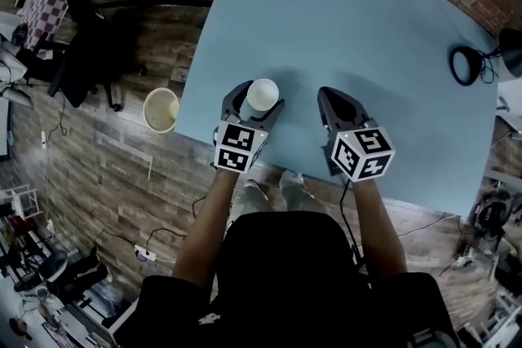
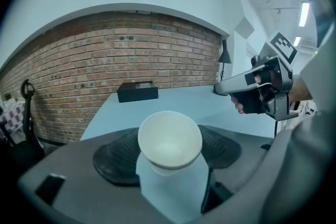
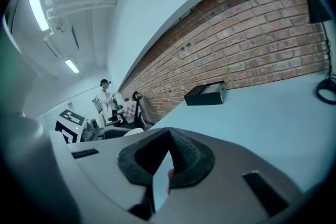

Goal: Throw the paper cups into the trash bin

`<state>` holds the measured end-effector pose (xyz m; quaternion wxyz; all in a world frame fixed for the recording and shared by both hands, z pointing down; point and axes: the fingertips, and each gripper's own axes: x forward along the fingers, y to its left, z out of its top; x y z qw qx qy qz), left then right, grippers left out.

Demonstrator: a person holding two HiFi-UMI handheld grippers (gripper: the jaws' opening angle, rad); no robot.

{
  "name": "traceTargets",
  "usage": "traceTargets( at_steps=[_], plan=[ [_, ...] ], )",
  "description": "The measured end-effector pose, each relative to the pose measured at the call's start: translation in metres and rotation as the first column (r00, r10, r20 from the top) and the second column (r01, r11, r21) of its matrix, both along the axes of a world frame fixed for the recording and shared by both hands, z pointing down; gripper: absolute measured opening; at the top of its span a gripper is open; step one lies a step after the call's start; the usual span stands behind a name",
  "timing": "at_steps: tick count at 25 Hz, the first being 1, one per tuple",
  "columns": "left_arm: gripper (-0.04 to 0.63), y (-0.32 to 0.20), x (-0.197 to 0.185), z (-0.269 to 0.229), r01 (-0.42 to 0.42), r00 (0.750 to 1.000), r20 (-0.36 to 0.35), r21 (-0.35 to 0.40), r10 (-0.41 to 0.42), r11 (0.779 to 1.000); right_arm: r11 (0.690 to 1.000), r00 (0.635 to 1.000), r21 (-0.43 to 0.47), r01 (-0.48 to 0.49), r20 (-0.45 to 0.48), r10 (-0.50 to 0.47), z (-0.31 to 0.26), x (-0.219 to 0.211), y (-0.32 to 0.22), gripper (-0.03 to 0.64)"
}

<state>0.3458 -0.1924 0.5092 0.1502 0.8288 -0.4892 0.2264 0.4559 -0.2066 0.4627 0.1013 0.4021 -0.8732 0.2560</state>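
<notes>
My left claw (image 1: pixel 255 103) grips the paper cup (image 2: pixel 169 140) above the worktop's (image 1: pixel 367 37) near edge, right claw (image 1: pixel 329 96) closed and empty alongside; I should swing left past that edge and let go only squarely over the floor-standing trash bin (image 1: pixel 161 108).

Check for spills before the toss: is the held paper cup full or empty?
Empty: the paper cup, between the left gripper's pads, shows only its bare white inside.

left tongs (image 1: pixel 259 97) gripping, right tongs (image 1: pixel 325 94) closed together.
</notes>
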Motion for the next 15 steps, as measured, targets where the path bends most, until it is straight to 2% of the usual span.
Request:
traceTargets(
  at_steps=[7,15],
  plan=[
    [0.351,0.008,-0.031,-0.014,0.096,0.995,-0.012,0.028,-0.096,0.995,0.995,0.995,-0.001,0.096,0.001,-0.096,0.001,-0.034,-0.002,0.003],
    [0.351,0.026,-0.073,-0.024,0.171,0.985,-0.014,0.043,-0.171,0.984,0.988,0.987,0.003,0.157,-0.010,-0.157,-0.005,-0.070,0.003,0.002]
  ],
)
